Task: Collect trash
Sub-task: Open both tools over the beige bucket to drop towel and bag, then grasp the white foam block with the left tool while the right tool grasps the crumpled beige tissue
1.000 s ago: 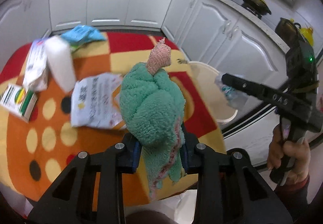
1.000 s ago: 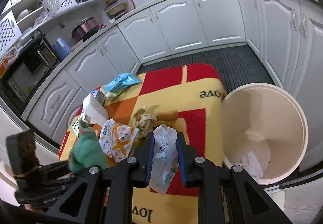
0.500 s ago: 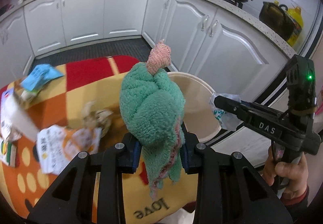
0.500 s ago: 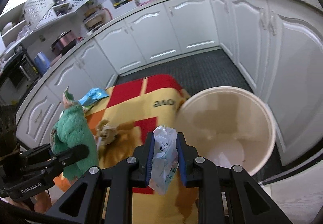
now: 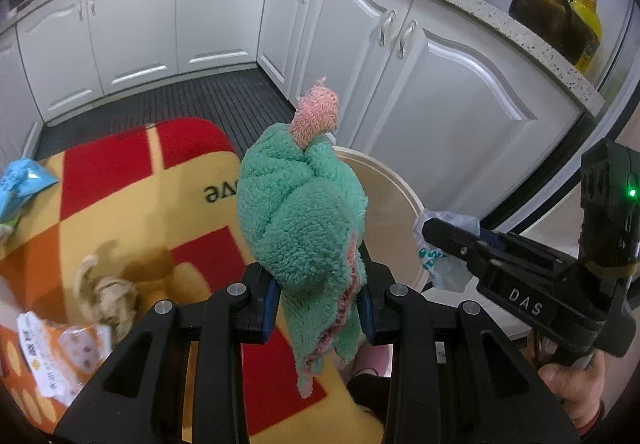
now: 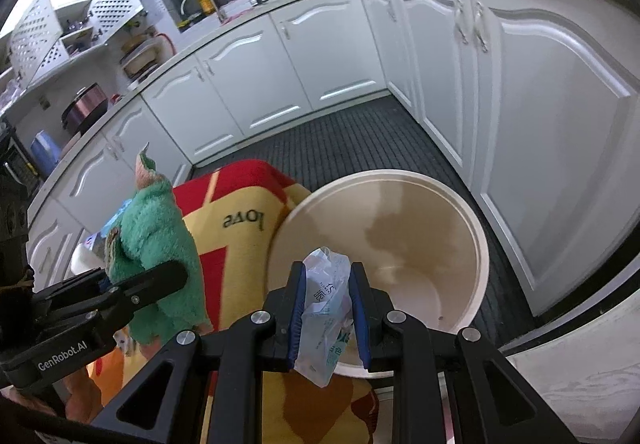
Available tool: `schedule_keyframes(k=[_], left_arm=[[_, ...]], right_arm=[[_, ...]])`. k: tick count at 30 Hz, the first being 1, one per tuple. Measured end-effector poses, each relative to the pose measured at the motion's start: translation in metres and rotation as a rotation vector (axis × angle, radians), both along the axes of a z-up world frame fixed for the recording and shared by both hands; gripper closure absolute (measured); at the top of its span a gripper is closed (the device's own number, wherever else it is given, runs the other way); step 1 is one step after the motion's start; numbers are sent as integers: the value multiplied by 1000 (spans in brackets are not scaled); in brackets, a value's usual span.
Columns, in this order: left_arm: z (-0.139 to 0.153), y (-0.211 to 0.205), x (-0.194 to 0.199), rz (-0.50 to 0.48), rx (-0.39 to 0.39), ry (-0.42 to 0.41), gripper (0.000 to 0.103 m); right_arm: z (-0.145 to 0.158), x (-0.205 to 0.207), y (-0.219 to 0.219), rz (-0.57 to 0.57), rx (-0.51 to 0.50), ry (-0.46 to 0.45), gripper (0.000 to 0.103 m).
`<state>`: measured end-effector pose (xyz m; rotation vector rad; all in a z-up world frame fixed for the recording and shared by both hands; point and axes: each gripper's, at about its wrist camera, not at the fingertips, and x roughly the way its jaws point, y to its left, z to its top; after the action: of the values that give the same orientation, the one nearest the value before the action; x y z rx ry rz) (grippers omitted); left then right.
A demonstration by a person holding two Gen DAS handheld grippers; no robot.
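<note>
While clamped on a green cloth (image 5: pixel 300 211), "GenRobot.AI" left gripper (image 5: pixel 316 308); "DAS" right gripper (image 6: pixel 326 308) pinching a printed plastic bag (image 6: pixel 326 304).

- Two grippers up: left gripper (image 5: pixel 318 298), right gripper (image 6: pixel 328 310)
- One fluffy green cloth (image 5: pixel 300 219)
- One crumpled plastic bag (image 6: pixel 326 308)
- One cream bin (image 6: pixel 476 240)
- One patterned cloth (image 5: pixel 132 199) under it all
- On it: one blue packet (image 5: pixel 22 179), one tan wad (image 5: pixel 106 294), one orange-and-white packet (image 5: pixel 60 352)
- One hand (image 5: pixel 576 392) visible
</note>
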<state>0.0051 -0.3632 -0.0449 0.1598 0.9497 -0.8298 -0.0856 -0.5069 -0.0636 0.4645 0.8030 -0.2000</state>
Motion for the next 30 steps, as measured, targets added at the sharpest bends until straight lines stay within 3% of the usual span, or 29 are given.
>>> schedule_keyframes(k=[9, 12, 15, 23, 30], left_arm=[[-19, -19, 16, 16, -19, 78, 62], [-21, -18, 19, 27, -33, 89, 49], [-21, -14, 20, 40, -40, 95, 48], [-10, -2, 8, 45, -15, 41, 47], [-1, 23, -1, 68, -4, 28, 47]], right_arm=[[-21, 7, -19, -51, 23, 26, 82], [-24, 11, -24, -65, 25, 37, 78], [-26, 12, -26, -71, 28, 35, 51], [-28, 7, -20, -59, 39, 43, 51], [-24, 3, -2, -37, 43, 43, 43]])
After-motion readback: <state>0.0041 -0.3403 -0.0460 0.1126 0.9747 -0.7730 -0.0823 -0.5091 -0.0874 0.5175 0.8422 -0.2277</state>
